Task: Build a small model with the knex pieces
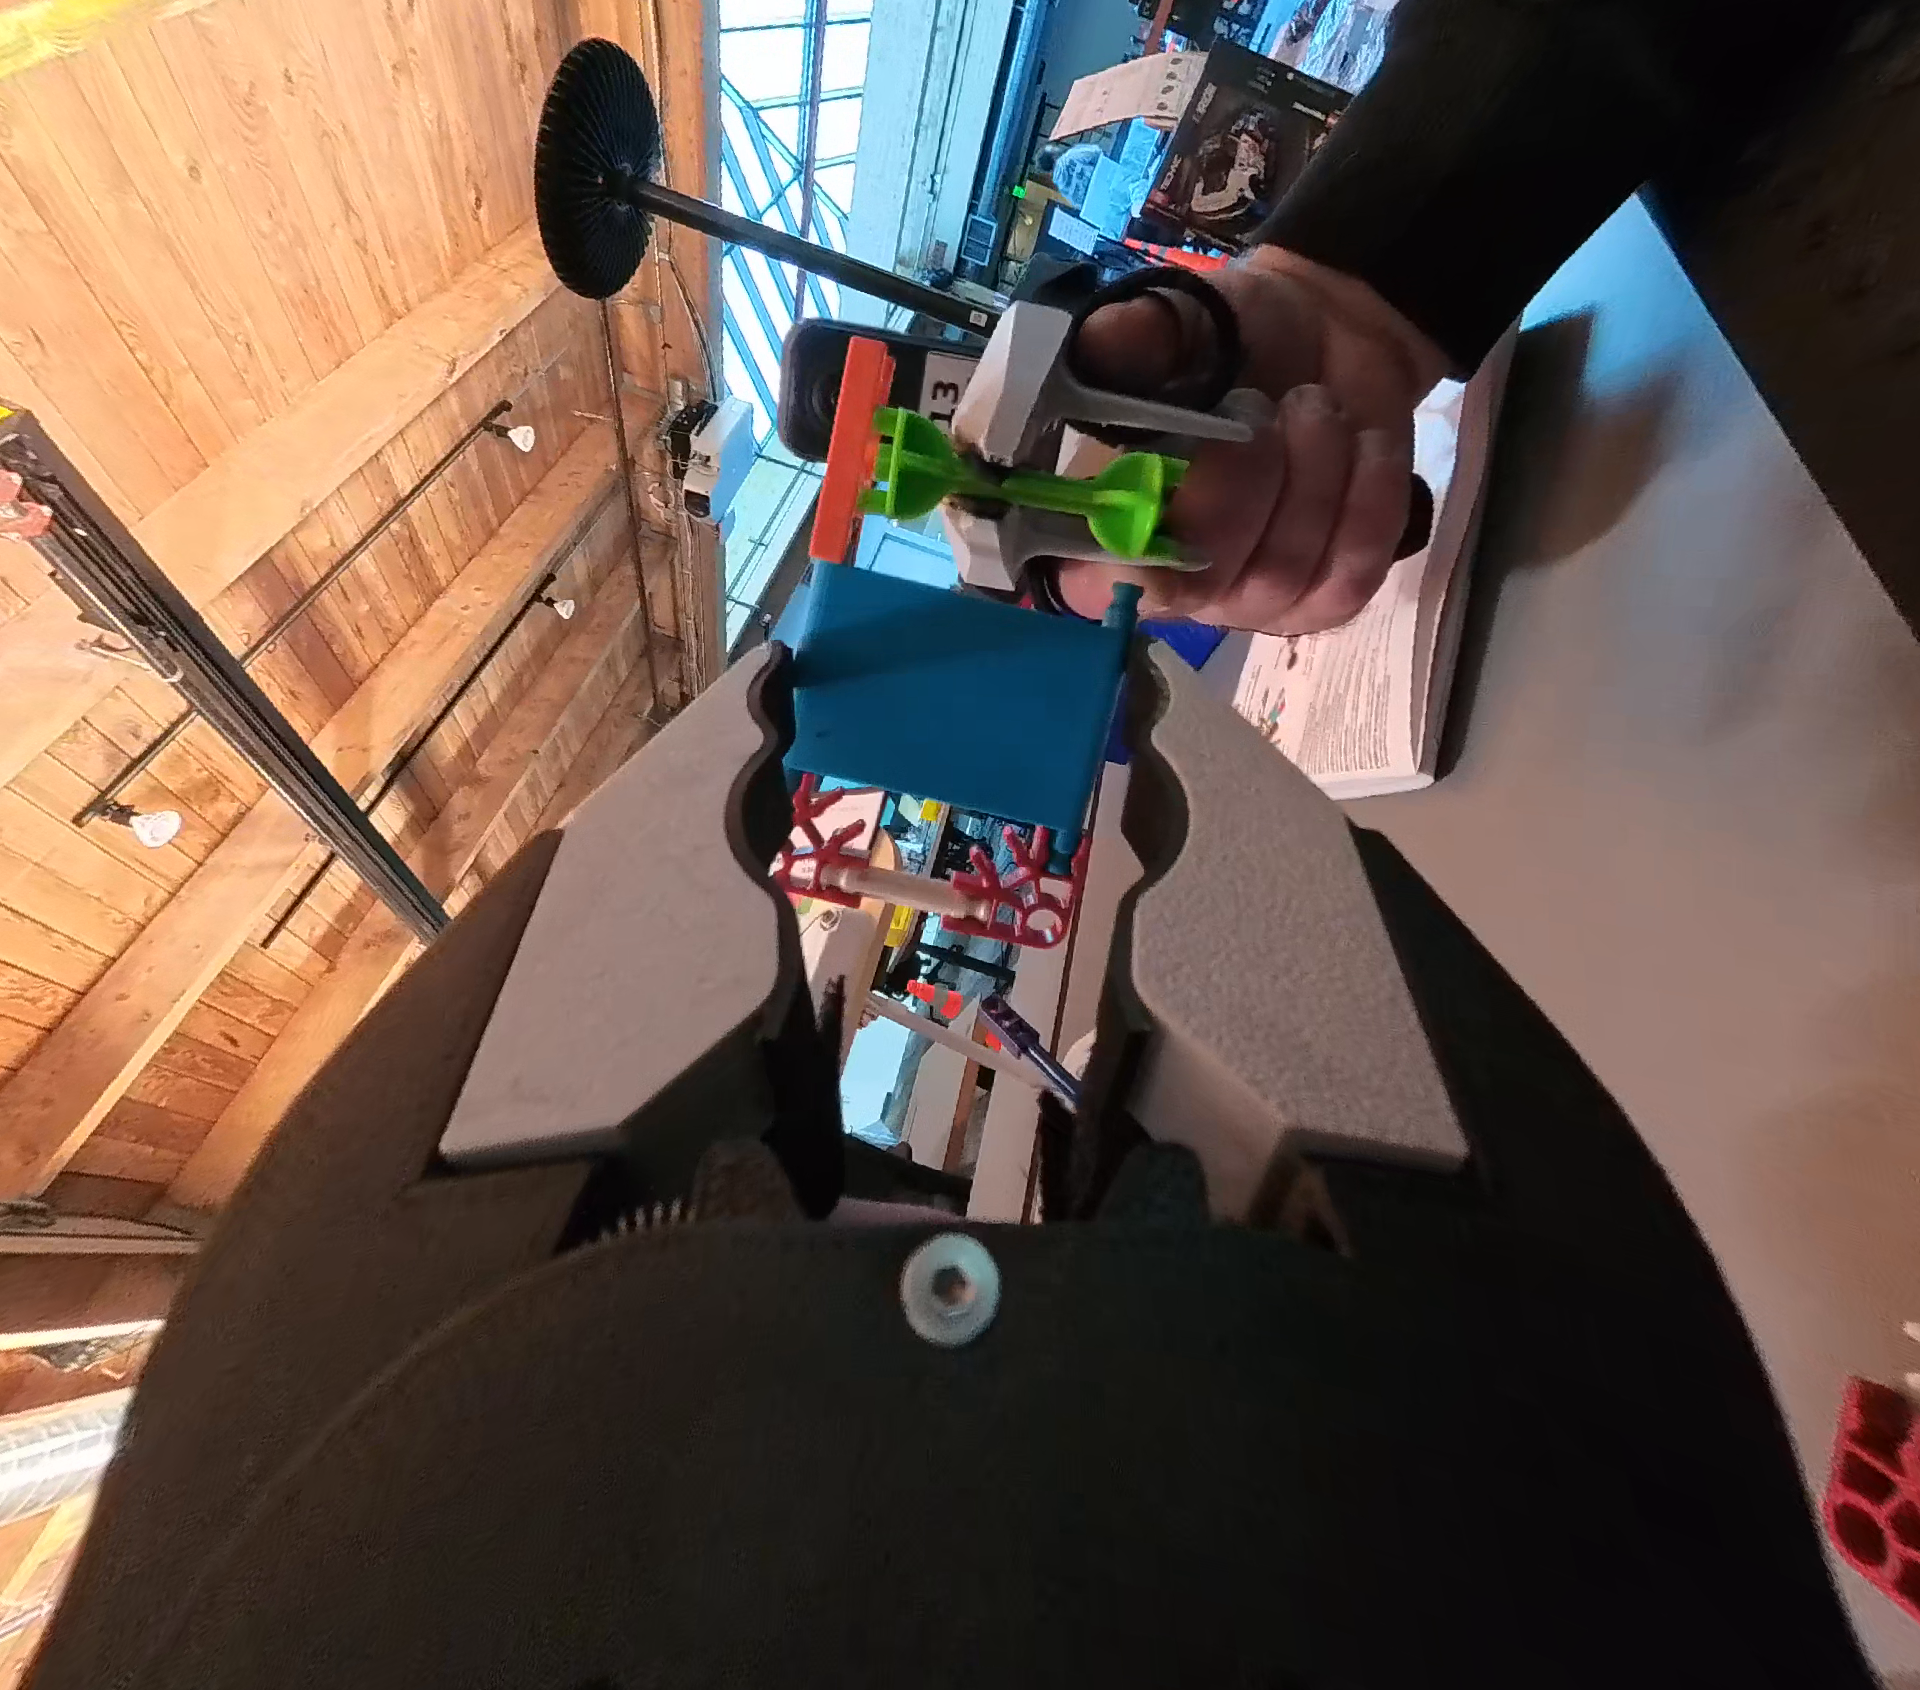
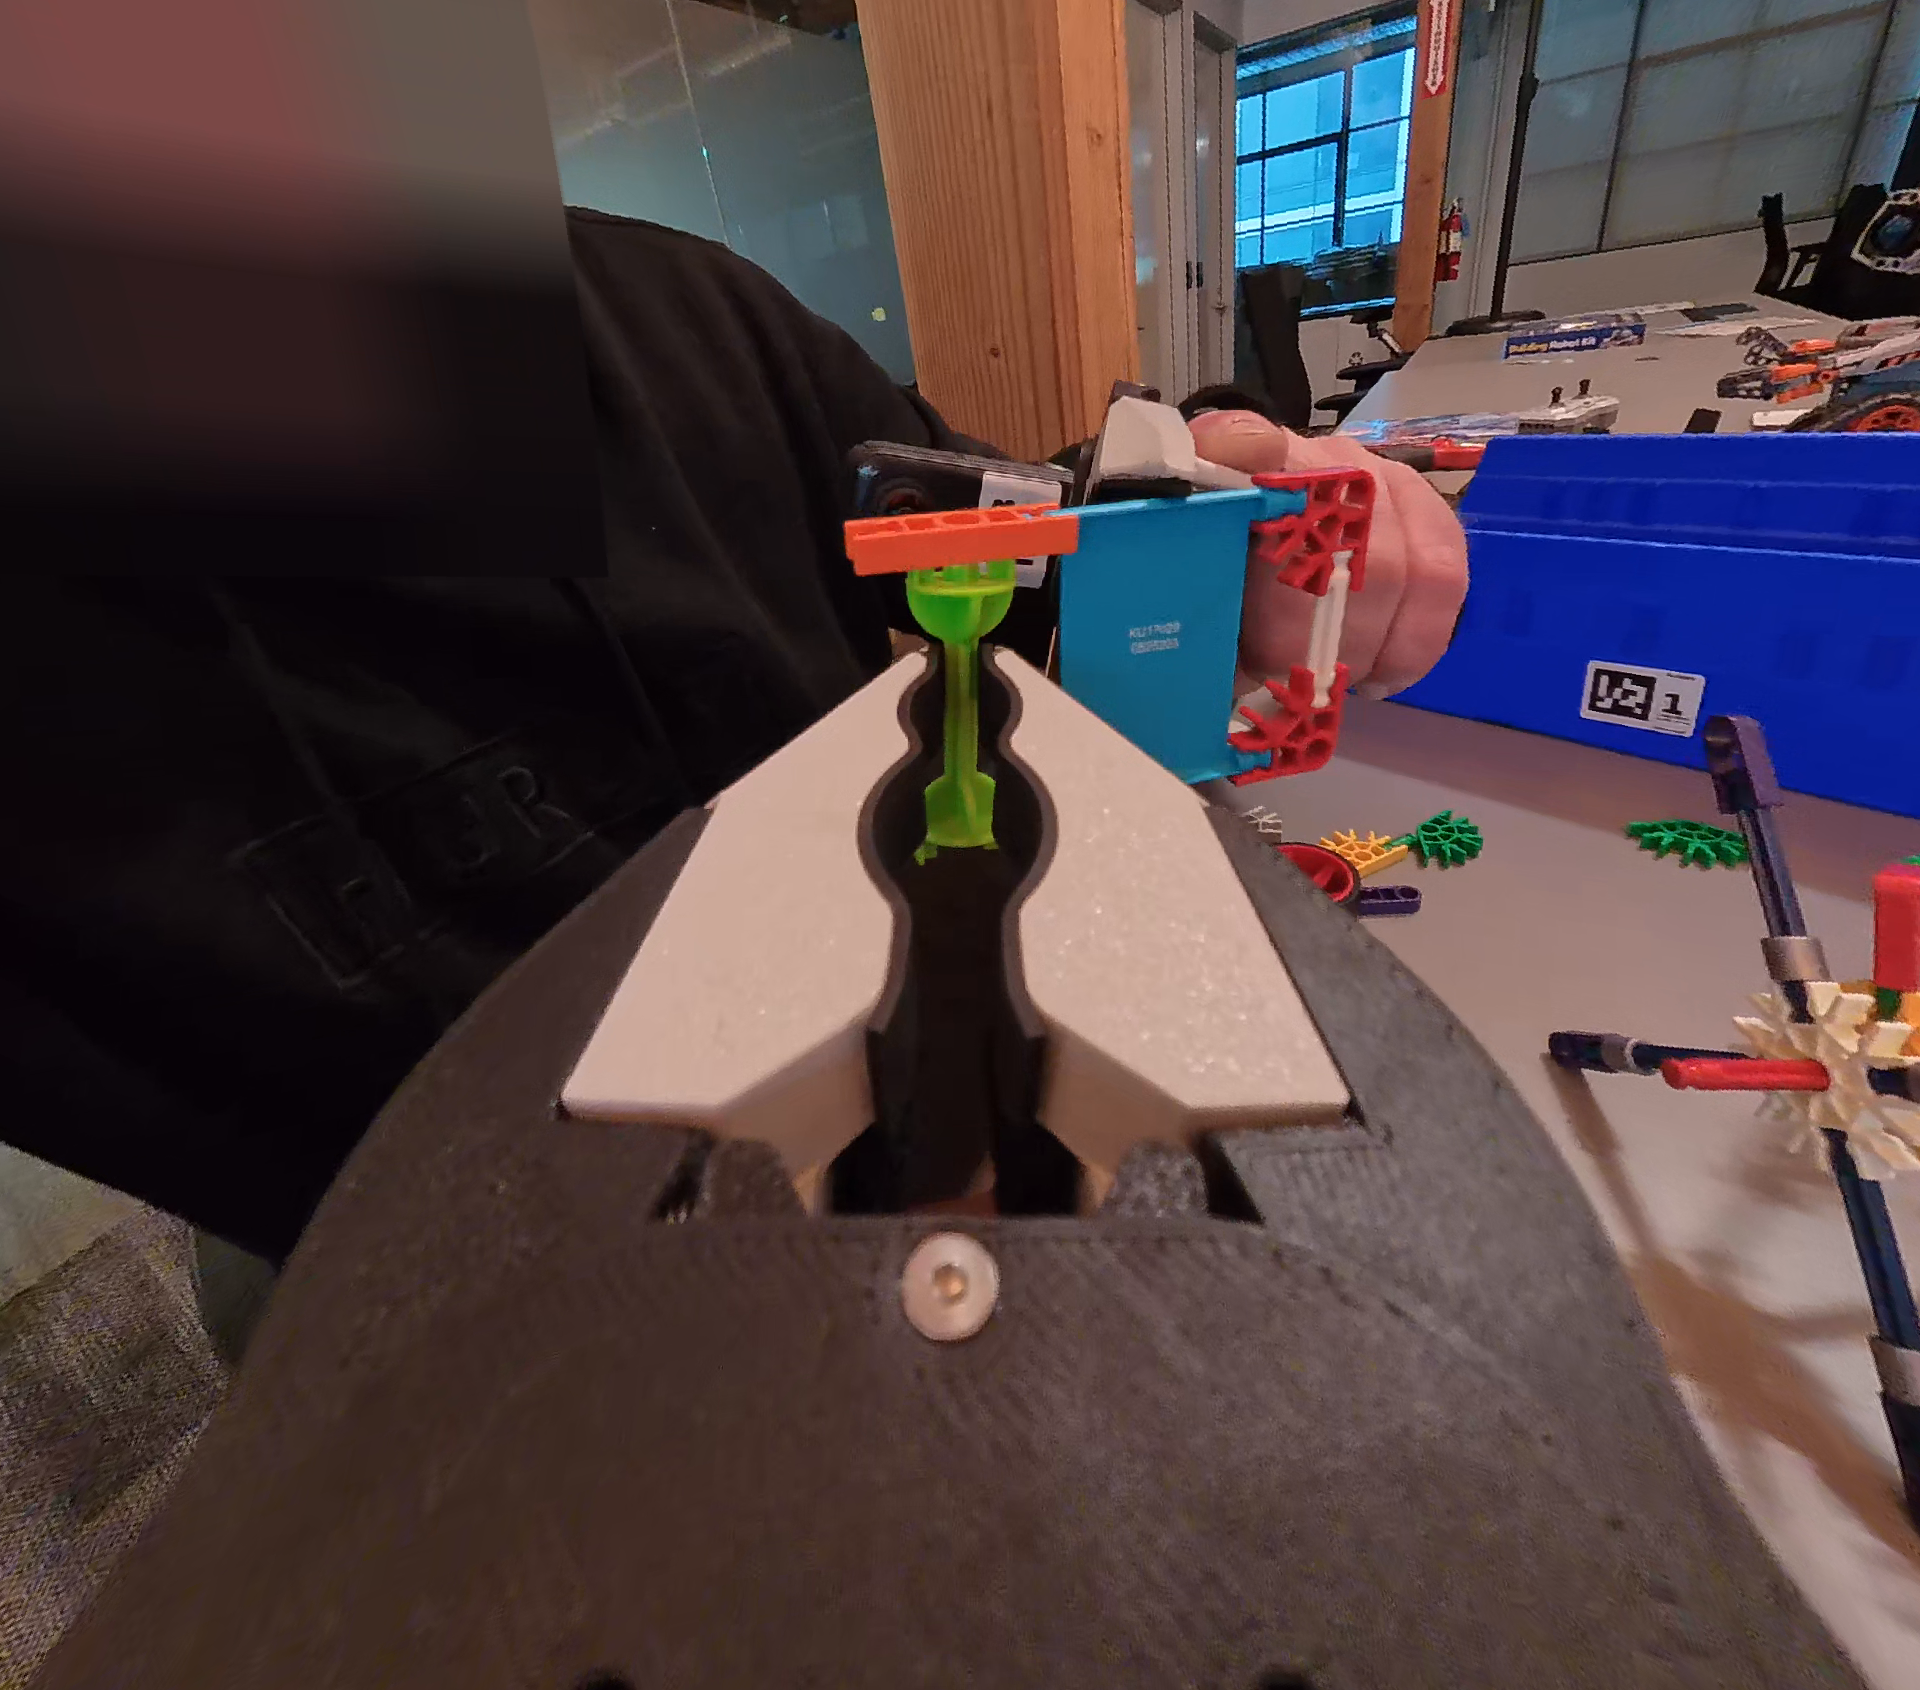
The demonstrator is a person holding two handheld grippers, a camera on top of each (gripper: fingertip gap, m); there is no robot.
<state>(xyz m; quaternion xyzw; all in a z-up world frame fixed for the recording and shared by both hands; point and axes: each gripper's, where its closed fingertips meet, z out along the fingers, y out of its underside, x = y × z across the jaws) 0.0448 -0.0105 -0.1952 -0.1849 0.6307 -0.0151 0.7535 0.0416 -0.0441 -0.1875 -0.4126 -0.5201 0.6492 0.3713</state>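
My left gripper (image 1: 956, 684) is shut on a blue panel (image 1: 945, 705), gripping it across its two side edges. The panel carries an orange bar (image 1: 857, 445) at its far end and two red connectors (image 1: 1023, 897) joined by a white rod (image 1: 883, 890) at its near end. My right gripper (image 2: 961, 674) is shut on a green rod (image 2: 961, 705). The rod's far end meets the underside of the orange bar (image 2: 961, 539), beside the blue panel (image 2: 1153, 632). The right gripper (image 1: 987, 487) also shows in the left wrist view, held by a hand (image 1: 1299, 477).
A grey table (image 2: 1558, 934) holds a blue bin (image 2: 1704, 580), loose green connectors (image 2: 1444, 835) and a rod build with a white connector (image 2: 1829, 1079). An open booklet (image 1: 1371, 684) and a red piece (image 1: 1881, 1495) lie on it. A person in black (image 2: 520, 601) is close behind. My two grippers' fingertips are within a few centimetres of each other. The red piece (image 1: 1881, 1495) is about 15 cm from my left fingertips.
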